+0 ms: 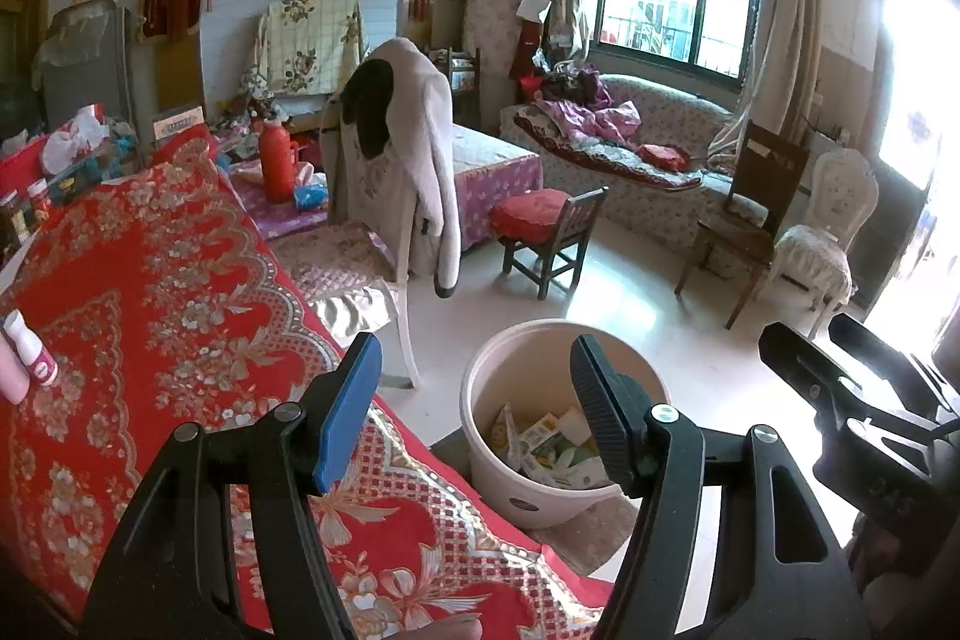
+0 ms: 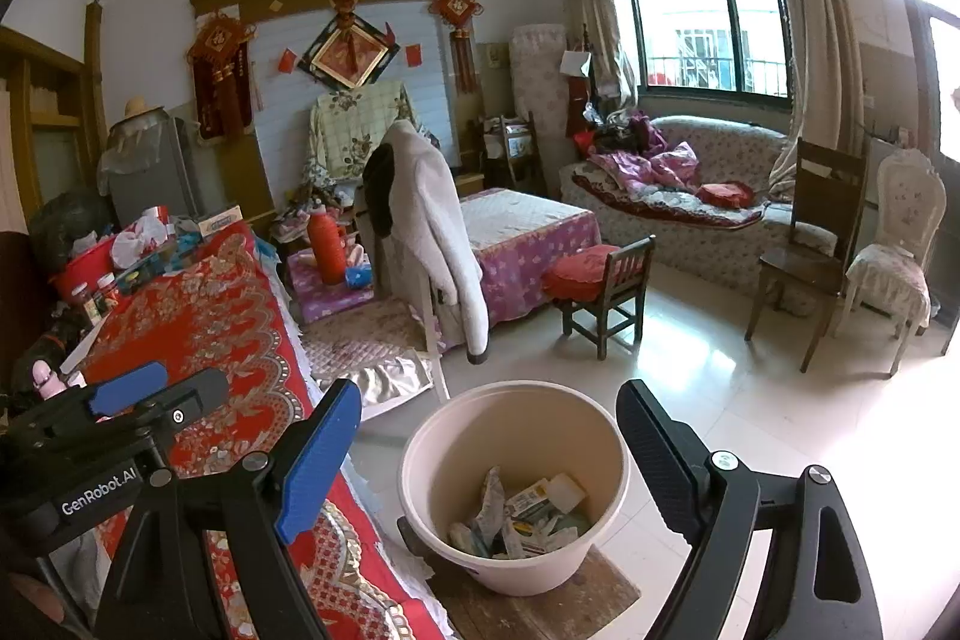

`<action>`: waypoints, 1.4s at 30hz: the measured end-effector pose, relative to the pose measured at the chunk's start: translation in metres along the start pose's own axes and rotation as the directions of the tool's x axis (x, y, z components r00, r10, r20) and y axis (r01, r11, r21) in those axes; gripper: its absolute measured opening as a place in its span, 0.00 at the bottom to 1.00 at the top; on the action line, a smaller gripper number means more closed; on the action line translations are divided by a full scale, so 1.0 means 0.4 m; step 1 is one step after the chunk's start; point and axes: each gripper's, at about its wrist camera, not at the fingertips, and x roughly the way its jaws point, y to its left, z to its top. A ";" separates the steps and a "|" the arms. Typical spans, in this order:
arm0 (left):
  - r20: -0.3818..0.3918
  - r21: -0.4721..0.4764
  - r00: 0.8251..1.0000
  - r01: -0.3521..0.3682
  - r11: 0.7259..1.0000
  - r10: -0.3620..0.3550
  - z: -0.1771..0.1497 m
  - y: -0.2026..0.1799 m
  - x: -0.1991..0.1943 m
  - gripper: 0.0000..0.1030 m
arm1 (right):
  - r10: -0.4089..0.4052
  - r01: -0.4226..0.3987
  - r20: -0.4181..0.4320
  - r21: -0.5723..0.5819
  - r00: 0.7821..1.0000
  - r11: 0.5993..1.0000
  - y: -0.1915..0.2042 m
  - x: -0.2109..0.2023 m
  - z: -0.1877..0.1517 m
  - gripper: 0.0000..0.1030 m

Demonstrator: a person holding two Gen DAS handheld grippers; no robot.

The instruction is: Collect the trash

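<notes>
Left gripper [image 1: 480, 412] fingers apart, empty. Right gripper [image 2: 489, 466] fingers apart, empty. Bucket [image 2: 420, 484] on floor beside table [image 1: 150, 280], below both, holds paper trash [image 2: 522, 517]. No loose trash visible between fingers; next target unclear.

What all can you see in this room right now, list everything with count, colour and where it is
bucket: one, cream, on the floor beside the table, holding paper trash
tablecloth: one, red floral, over the table
small bottle: one, white and pink, on the tablecloth's left edge
thermos: one, red, on the low purple-covered table
coat: one, pale, draped over a chair
small chair: one, dark wood, red cushion, mid-floor
sofa: one, floral, under the window
left gripper: open, empty
right gripper: open, empty
</notes>
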 end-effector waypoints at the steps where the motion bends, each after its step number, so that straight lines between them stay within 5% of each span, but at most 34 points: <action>1: 0.001 0.002 1.000 0.001 1.000 -0.001 0.000 -0.002 -0.002 0.62 | -0.001 0.001 0.000 0.000 1.000 1.000 0.000 -0.001 0.000 0.83; 42: -0.017 -0.018 1.000 -0.003 1.000 0.003 -0.003 0.006 0.007 0.62 | -0.028 0.028 -0.014 0.010 1.000 1.000 -0.030 -0.011 -0.005 0.86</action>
